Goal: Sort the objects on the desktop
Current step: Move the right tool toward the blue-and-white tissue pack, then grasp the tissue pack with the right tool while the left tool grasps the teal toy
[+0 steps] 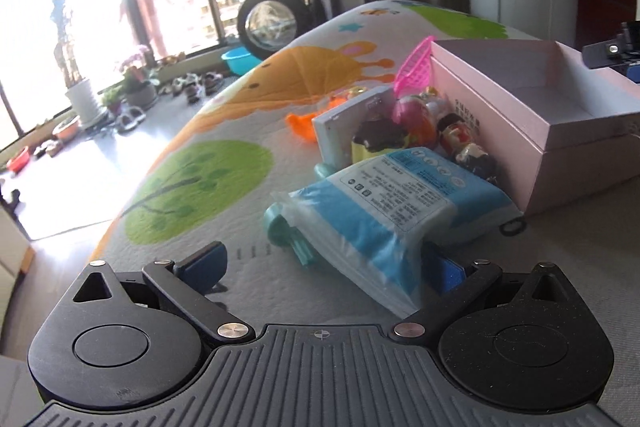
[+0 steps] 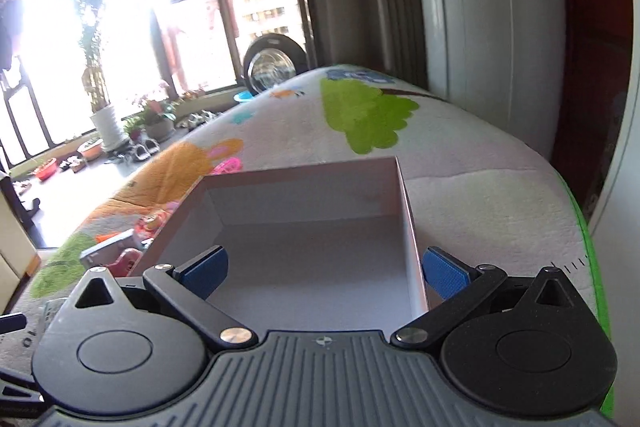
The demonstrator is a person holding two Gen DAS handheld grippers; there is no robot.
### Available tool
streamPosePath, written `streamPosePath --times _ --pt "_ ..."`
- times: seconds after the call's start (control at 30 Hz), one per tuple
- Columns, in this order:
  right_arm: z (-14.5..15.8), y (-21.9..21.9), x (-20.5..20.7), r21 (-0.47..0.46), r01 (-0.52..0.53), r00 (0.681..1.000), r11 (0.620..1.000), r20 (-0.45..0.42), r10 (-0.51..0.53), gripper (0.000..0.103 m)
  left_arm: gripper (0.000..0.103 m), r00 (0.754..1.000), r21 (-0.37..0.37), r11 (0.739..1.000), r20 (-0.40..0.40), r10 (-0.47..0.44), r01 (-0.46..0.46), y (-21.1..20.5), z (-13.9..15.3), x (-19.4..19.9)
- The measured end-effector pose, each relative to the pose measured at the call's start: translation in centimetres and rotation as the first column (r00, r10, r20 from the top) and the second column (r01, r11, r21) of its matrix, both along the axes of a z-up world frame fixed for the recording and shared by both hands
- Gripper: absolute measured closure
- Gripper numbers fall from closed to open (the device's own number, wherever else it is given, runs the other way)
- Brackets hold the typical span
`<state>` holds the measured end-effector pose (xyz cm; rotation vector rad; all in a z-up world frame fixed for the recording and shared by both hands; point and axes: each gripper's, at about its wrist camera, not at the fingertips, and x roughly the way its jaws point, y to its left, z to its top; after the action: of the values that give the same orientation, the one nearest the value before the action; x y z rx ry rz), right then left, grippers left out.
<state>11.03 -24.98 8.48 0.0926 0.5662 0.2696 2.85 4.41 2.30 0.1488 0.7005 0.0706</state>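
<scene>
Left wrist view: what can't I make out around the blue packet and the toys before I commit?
- Right finger of the left gripper: mostly hidden behind the blue packet.
- Teal item: mostly covered by the packet, identity unclear.
- Small toys: bunched against the pink box, overlapping, blurred.
- Box floor: near part hidden by the box wall; right wrist view shows it bare.

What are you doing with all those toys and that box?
A person holds two grippers over a play mat. The left gripper is open, close to a blue tissue pack lying by a heap of small toys. The right gripper hangs open over the pink box, which looks empty. Nothing is sorted yet.
</scene>
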Motion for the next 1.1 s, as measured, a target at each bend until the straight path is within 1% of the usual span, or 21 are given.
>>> streamPosePath --times 0.07,0.13,0.17,0.23,0.3,0.37,0.43,0.47,0.5,0.53,0.6,0.63,0.67,0.77,0.83,0.87,0.93,0.97,1.03,1.07,1.1 --pt "1.3 1.7 -2.2 -0.054 -0.094 0.989 0.994 0.109 0.099 0.000 0.000 0.999 -0.011 0.999 0.002 0.033 -0.033 1.1 0.3 -0.2" --pt "2.2 4.8 -4.4 -0.173 -0.226 0.949 0.959 0.184 0.257 0.000 0.000 0.998 -0.014 0.998 0.002 0.056 -0.056 2.0 0.5 -0.2" --pt "2.3 6.3 -5.2 -0.219 -0.285 0.925 0.933 0.191 0.328 0.000 0.000 0.998 -0.012 0.998 0.003 0.066 -0.066 2.3 0.5 -0.2" --pt "2.3 9.5 -6.7 -0.278 -0.424 0.861 0.862 0.171 0.478 0.000 0.000 0.997 -0.008 0.997 0.001 0.083 -0.083 2.8 0.7 -0.1" --pt "1.6 12.9 -7.8 -0.331 -0.542 0.787 0.773 0.122 0.604 0.000 0.000 0.996 -0.013 0.996 0.001 0.086 -0.086 3.3 0.8 -0.2" --pt "0.3 16.2 -8.7 -0.415 -0.592 0.728 0.691 0.092 0.680 0.000 0.000 0.996 -0.014 0.996 0.007 0.088 -0.087 3.9 1.0 -0.3" --pt "-1.1 18.7 -9.5 -0.490 -0.607 0.688 0.625 0.070 0.723 0.000 0.000 0.993 0.012 0.993 0.010 0.116 -0.116 4.5 1.1 -0.5" --pt "-1.6 19.6 -9.3 -0.500 -0.614 0.677 0.611 0.065 0.733 0.001 0.000 0.989 0.049 0.988 0.013 0.147 -0.147 4.9 0.9 -0.4" --pt "-1.9 20.3 -8.9 -0.501 -0.623 0.672 0.601 0.051 0.739 0.001 0.000 0.985 0.057 0.983 0.024 0.171 -0.172 5.7 0.9 -0.5" --pt "-2.3 21.2 -8.4 -0.500 -0.629 0.674 0.596 0.031 0.738 0.001 0.000 0.982 0.030 0.982 0.025 0.186 -0.187 6.7 1.1 -0.7" --pt "-2.8 22.4 -7.5 -0.484 -0.636 0.683 0.601 0.010 0.730 0.002 0.000 0.975 -0.050 0.975 0.027 0.220 -0.218 8.6 1.7 -1.0" --pt "-3.0 22.7 -6.9 -0.460 -0.649 0.688 0.606 -0.014 0.726 0.003 0.000 0.972 -0.070 0.970 0.035 0.234 -0.232 9.2 2.0 -1.1" --pt "-3.1 22.9 -6.4 -0.421 -0.668 0.688 0.614 -0.034 0.725 0.006 0.000 0.968 -0.088 0.967 0.052 0.245 -0.240 9.9 2.3 -1.3" --pt "-2.8 23.0 -5.6 -0.283 -0.719 0.680 0.635 -0.093 0.728 0.022 0.000 0.969 -0.142 0.964 0.075 0.235 -0.223 10.8 3.0 -1.6" --pt "-2.8 23.1 -5.6 -0.218 -0.743 0.663 0.632 -0.114 0.740 0.023 0.000 0.973 -0.174 0.964 0.077 0.218 -0.202 11.0 3.2 -1.5" --pt "-3.0 23.2 -5.8 -0.208 -0.749 0.658 0.629 -0.116 0.744 0.023 0.000 0.974 -0.181 0.964 0.079 0.211 -0.194 10.9 3.2 -1.3" --pt "-3.5 23.8 -6.2 -0.214 -0.749 0.657 0.627 -0.116 0.745 0.018 0.000 0.976 -0.181 0.966 0.079 0.201 -0.185 10.5 3.2 -0.8" --pt "-3.7 24.0 -6.3 -0.211 -0.743 0.664 0.635 -0.115 0.739 0.015 0.000 0.977 -0.178 0.966 0.074 0.202 -0.186 10.3 3.1 -0.5" --pt "-4.3 24.9 -5.6 -0.200 -0.720 0.692 0.665 -0.135 0.709 0.015 0.000 0.978 -0.170 0.967 0.060 0.201 -0.189 9.9 3.0 0.1" --pt "-4.8 25.6 -4.9 -0.200 -0.704 0.709 0.682 -0.150 0.689 0.021 0.000 0.979 -0.162 0.969 0.051 0.199 -0.189 9.6 2.9 0.4" --pt "-4.9 25.7 -4.6 -0.199 -0.691 0.722 0.695 -0.157 0.674 0.035 0.000 0.980 -0.155 0.970 0.046 0.196 -0.187 9.4 2.9 0.6"
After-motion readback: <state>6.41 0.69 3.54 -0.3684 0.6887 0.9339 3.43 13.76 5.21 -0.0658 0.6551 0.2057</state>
